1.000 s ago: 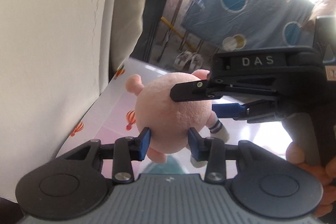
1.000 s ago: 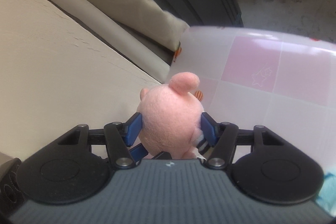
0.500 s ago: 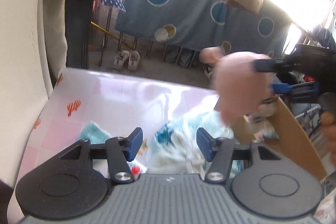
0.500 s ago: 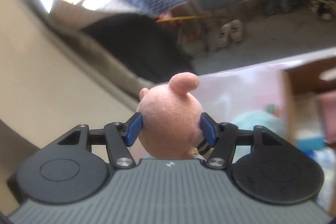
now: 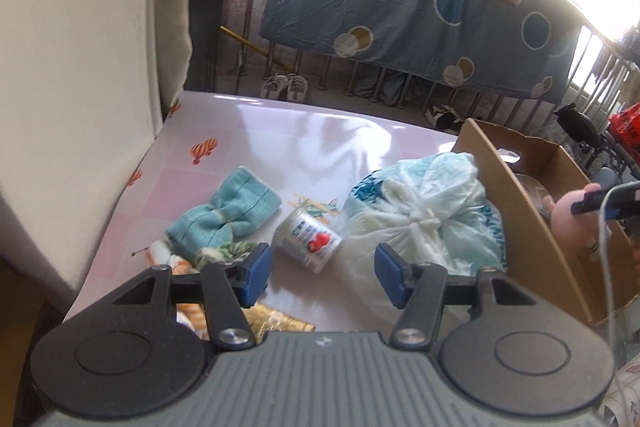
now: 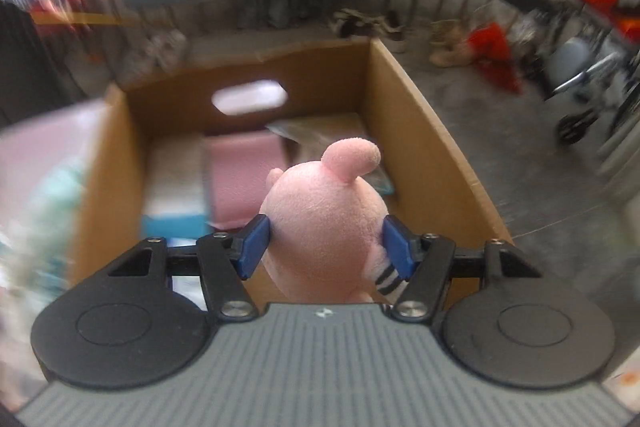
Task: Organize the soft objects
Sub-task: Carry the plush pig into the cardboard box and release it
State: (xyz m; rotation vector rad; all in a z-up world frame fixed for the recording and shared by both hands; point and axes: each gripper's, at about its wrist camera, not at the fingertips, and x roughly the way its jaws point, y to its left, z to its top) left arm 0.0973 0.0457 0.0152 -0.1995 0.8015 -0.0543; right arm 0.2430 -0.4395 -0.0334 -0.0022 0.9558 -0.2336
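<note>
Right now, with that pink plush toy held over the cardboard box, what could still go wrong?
1. The right fingers pinch only the round body of the pink plush toy, so the soft toy might slip out early.
2. It hangs near the front of the cardboard box; released carelessly, it could land outside.
3. The left gripper hovers open just above the small can and could knock it.
</note>
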